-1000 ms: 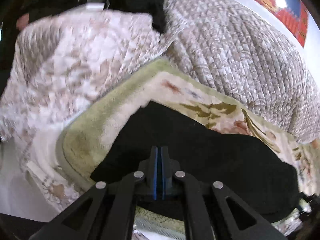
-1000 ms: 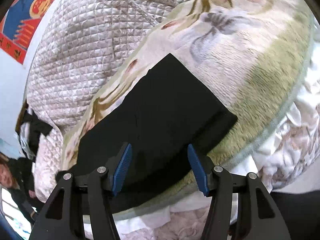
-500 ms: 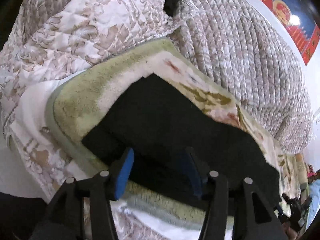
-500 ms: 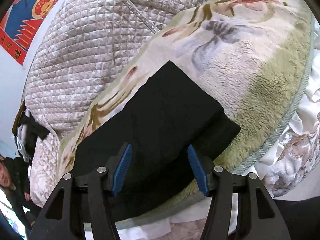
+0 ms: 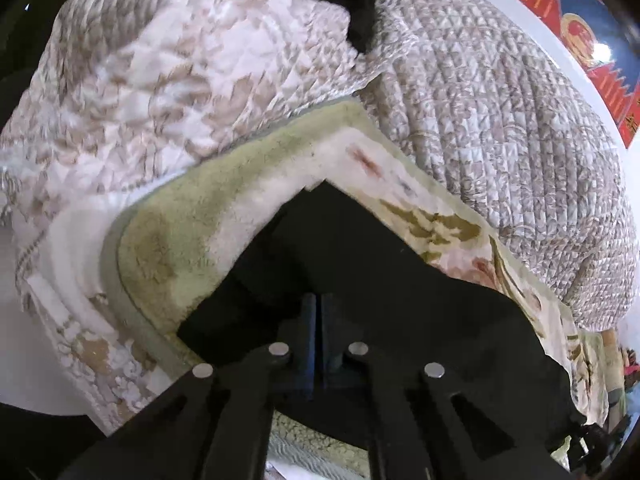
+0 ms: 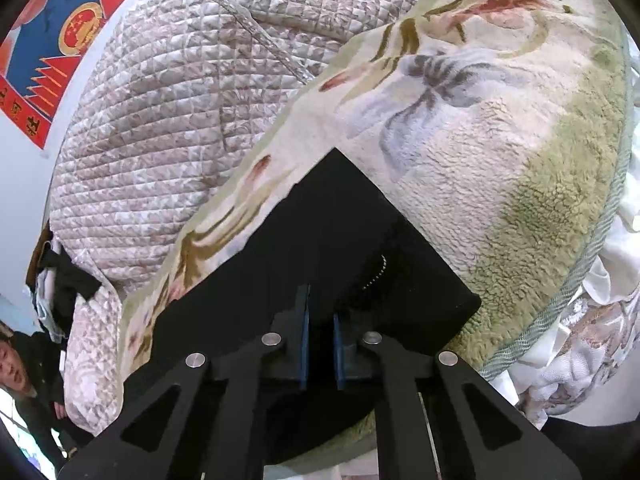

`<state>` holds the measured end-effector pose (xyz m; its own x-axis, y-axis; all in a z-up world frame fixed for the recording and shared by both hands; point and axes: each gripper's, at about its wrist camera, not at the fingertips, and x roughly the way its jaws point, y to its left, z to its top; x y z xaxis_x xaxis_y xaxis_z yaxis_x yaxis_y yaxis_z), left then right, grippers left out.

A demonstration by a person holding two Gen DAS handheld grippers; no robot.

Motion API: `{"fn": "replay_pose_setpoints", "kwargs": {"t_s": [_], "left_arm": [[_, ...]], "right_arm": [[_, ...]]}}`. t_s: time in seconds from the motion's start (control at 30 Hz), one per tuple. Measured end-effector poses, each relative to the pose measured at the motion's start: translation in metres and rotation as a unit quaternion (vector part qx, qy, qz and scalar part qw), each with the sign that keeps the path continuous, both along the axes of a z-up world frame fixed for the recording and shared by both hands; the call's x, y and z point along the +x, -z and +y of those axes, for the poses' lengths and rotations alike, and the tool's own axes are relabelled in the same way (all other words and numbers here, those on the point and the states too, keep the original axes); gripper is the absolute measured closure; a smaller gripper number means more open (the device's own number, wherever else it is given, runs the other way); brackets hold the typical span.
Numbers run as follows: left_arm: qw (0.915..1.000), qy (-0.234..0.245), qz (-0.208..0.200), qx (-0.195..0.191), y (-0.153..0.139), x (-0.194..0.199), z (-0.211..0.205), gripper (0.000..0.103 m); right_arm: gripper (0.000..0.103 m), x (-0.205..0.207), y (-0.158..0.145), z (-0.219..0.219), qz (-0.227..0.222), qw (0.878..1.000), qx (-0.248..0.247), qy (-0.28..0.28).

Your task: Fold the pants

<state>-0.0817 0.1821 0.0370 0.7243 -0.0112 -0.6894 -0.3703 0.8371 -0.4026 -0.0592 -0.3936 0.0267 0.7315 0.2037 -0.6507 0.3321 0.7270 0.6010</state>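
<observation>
Left wrist view: bed heaped w/ a quilted floral cover [image 5: 500, 128]; a fleecy blanket [image 5: 192, 240] w/ green border lies on top, its piped edge curving down at lower left, white floor beyond. Free blanket to the left and above the black pants [image 5: 400, 280]. Pants are folded, long axis running from lower left to far right; a squared corner points up into the blanket's pale centre. Left claw [image 5: 316, 308] has just snapped shut, pads all but touching, pinching the pants' near edge.

Right wrist view: same bed, wall poster [image 6: 60, 40] top left, a person low at left edge. Pants [image 6: 320, 248] run lower left to right, corner pointing up, right end squared off near the blanket's [image 6: 520, 160] green border; lots of bare fleece beyond. Right claw [image 6: 320, 328] has just closed to a narrow gap, black cloth between the blue pads.
</observation>
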Motion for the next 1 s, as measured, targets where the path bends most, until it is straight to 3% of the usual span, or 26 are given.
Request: {"fn": "replay_pose_setpoints", "kwargs": {"t_s": [0.2, 0.37, 0.43, 0.53, 0.6, 0.73, 0.77, 0.8, 0.83, 0.9, 1.0], "left_arm": [[0.9995, 0.0, -0.022, 0.022, -0.033, -0.017, 0.0, 0.1], [0.9991, 0.002, 0.034, 0.026, -0.004, -0.021, 0.001, 0.1], [0.9978, 0.002, 0.062, 0.025, 0.008, -0.016, 0.001, 0.1], [0.998, -0.002, 0.058, 0.026, 0.003, -0.019, 0.002, 0.098], [0.9961, -0.028, 0.049, 0.067, -0.011, -0.026, 0.005, 0.099], [0.9944, -0.039, 0.019, 0.097, -0.036, -0.031, 0.01, 0.098], [0.9952, -0.023, 0.007, 0.095, -0.043, -0.026, 0.009, 0.095], [0.9956, -0.004, -0.002, 0.093, -0.047, -0.017, 0.007, 0.082], [0.9957, 0.011, -0.006, 0.092, -0.05, -0.008, 0.005, 0.061], [0.9942, 0.047, -0.015, 0.096, -0.052, 0.016, -0.001, 0.044], [0.9908, 0.078, 0.014, 0.109, -0.041, 0.05, -0.005, 0.043]], "right_arm": [[0.096, -0.016, -0.03, 0.007, -0.024, 1.0, 0.009, -0.008], [0.095, -0.021, 0.006, -0.003, 0.057, 0.998, 0.012, 0.011], [0.095, -0.02, 0.015, -0.005, 0.065, 0.998, 0.021, 0.014], [0.094, -0.02, 0.001, 0.0, 0.061, 0.998, -0.001, 0.013], [0.085, -0.025, -0.009, -0.001, 0.063, 0.998, -0.02, 0.024], [0.079, -0.044, -0.037, -0.006, 0.048, 0.994, -0.084, 0.057], [0.077, -0.043, -0.042, -0.004, 0.042, 0.993, -0.095, 0.053], [0.077, -0.039, -0.047, 0.001, 0.03, 0.993, -0.108, 0.035], [0.076, -0.034, -0.05, 0.005, 0.023, 0.993, -0.113, 0.021], [0.075, -0.018, -0.054, 0.019, 0.015, 0.992, -0.125, -0.019], [0.075, 0.012, -0.051, 0.042, 0.011, 0.987, -0.139, -0.085]]}}
